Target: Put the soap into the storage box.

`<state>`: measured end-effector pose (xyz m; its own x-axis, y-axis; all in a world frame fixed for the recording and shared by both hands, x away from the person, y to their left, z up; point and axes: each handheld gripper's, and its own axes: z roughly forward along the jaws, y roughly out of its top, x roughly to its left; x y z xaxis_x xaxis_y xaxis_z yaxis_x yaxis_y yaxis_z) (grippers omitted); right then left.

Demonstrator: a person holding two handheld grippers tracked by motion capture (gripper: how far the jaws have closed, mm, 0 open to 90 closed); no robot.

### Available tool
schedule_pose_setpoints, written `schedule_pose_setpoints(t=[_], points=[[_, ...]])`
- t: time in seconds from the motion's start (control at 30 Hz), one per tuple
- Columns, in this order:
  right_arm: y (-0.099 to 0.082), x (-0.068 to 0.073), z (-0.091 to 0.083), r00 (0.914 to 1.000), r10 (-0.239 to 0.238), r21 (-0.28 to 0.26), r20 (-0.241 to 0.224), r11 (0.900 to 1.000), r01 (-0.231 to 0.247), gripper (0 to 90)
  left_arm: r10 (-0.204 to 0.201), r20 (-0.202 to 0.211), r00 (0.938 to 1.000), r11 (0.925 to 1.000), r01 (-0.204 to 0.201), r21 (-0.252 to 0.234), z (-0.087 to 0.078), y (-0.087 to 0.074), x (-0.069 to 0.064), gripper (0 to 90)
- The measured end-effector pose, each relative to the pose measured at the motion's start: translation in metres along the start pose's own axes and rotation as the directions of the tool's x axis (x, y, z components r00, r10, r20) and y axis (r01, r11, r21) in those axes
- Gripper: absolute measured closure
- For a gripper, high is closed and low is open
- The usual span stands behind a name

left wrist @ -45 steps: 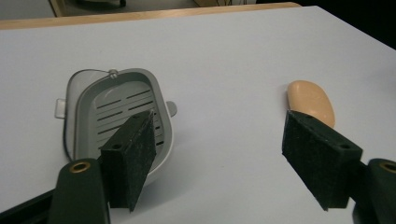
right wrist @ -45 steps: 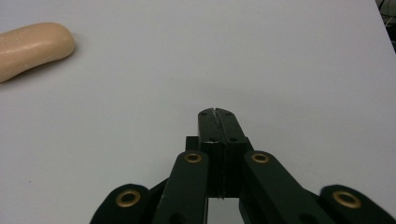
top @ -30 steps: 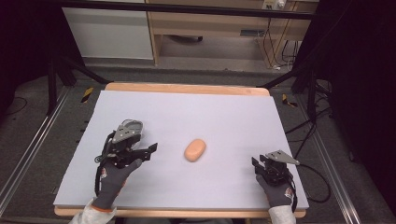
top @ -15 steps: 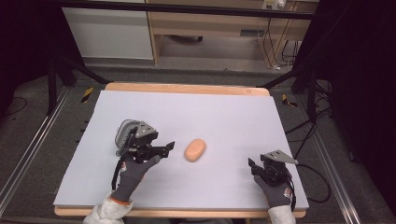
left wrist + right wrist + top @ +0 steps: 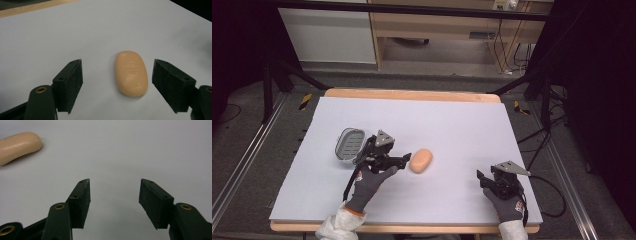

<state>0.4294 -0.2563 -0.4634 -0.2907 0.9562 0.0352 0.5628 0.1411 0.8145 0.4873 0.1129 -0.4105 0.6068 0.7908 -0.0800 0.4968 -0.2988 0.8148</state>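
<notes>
Your left gripper (image 5: 406, 159) is the nearer one: the soap bar (image 5: 421, 161) lies at its 3 o'clock on the white table (image 5: 462, 125), just beyond the tips. In the left gripper view the bar's (image 5: 131, 73) long axis runs 12 to 6, between wide-open, empty jaws. Your right gripper (image 5: 480, 179), well apart, has just been opening, nothing between its jaws.

You are looking at a smooth, waxy peach soap bar (image 5: 131, 73) lying on matt white sheeting (image 5: 452, 125) over a wood-edged table (image 5: 412, 94); your gripper pads (image 5: 172, 85) are showing rough black foam.
</notes>
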Motion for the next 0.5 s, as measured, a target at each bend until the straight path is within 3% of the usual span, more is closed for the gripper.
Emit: schedule_pose_setpoints(t=[0.5], points=[[0.0,0.001,0.0,1.0,0.003,0.007,-0.003,1.0,-0.003,42.7,0.023,0.01,0.9997,0.9987,-0.023,0.046,0.024,0.001,-0.012,23.5]])
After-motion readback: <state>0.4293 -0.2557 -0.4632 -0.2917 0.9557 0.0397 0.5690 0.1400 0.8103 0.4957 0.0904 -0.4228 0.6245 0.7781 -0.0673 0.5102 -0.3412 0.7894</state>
